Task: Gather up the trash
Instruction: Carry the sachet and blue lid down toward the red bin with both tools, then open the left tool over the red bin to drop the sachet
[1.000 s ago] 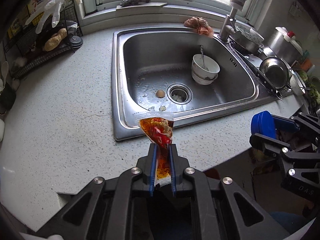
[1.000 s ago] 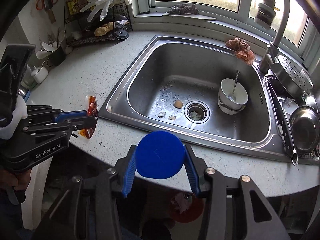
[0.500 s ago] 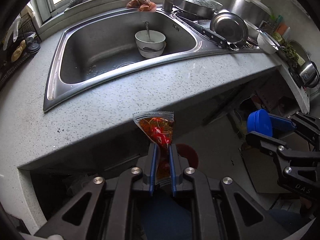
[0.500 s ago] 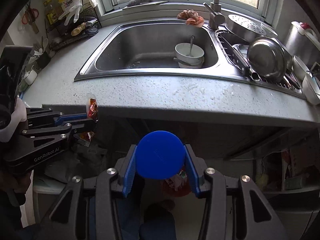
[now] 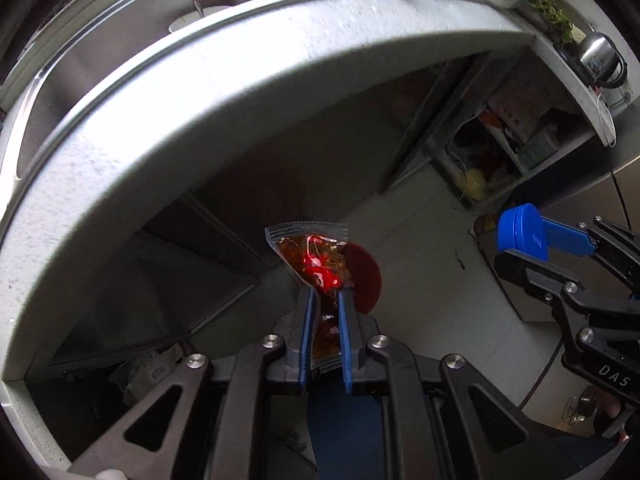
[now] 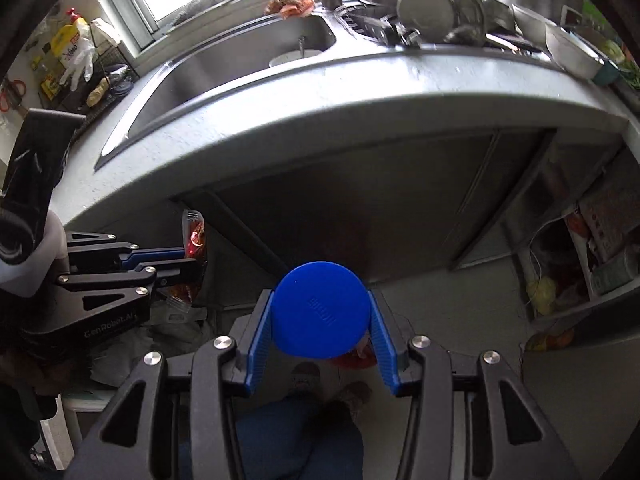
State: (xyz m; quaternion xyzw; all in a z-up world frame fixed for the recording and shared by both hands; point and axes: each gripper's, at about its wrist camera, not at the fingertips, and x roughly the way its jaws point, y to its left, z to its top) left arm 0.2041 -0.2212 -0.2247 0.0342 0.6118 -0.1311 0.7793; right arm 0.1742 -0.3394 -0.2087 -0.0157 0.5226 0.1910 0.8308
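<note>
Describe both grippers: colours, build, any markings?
Left gripper: black linkage frame, silver screws, blue ribbed pads; "GenRobot.AI" in white on its side. Right gripper: same build, "DAS" on its side. A white cuff sits behind the left one.

Sauce packet [image 5: 313,258]: clear film, red-orange oily fill, bright red mark with white lettering, crimped grey seal edge. Round cap [image 6: 319,310]: solid blue, faint embossed text. Gripper pads [image 6: 259,334]: blue, ribbed; gripper bodies black with silver screws. Worktop [image 5: 160,120]: pale grey, finely speckled. Sink [image 6: 224,54]: brushed steel. Bin [image 5: 364,276] on floor: dark red. Bottle [image 6: 71,34] near worktop's back left corner: yellow with red pump. Glove [image 6: 78,62]: white. Trouser leg [image 6: 288,436]: dark blue.
</note>
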